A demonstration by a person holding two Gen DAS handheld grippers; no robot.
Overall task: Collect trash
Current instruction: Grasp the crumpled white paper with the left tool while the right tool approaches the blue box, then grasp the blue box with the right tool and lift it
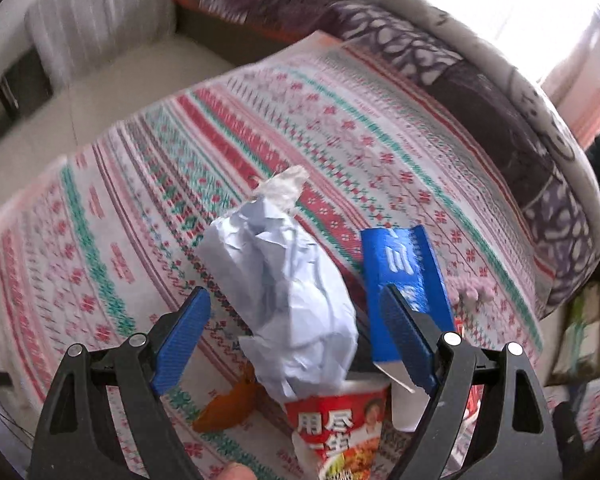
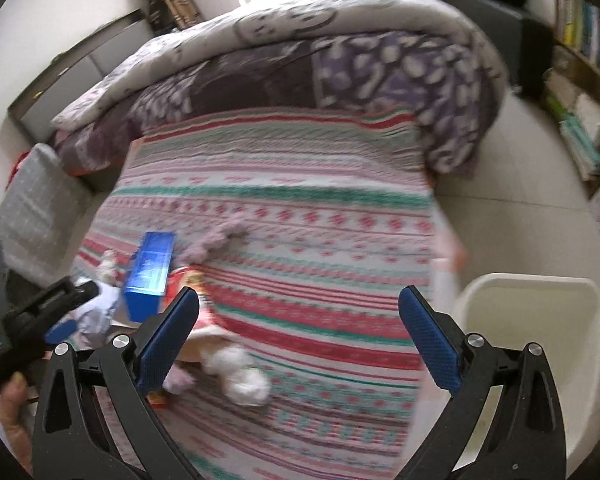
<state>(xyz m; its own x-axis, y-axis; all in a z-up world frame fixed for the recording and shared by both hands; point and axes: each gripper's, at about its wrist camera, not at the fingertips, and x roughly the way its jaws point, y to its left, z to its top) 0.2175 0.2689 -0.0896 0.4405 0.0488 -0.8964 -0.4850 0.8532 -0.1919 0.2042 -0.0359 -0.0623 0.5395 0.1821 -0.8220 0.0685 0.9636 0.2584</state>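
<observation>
Left gripper (image 1: 296, 312) spread wide around crumpled paper (image 1: 288, 300), seemingly not touching; right gripper (image 2: 300, 320) wide open, holding nothing.

A bed (image 2: 320, 216) under a red, green and white patterned sheet carries the litter — crumpled pale-blue paper (image 1: 288, 296) between the left gripper's (image 1: 296, 328) fingers, a blue box (image 1: 404, 280) just right of them, a red noodle cup (image 1: 340, 424) below. A white wad (image 2: 240, 376) lies just right of the right gripper's (image 2: 300, 336) left finger; a folded purple quilt (image 2: 300, 64) lies far ahead.
</observation>
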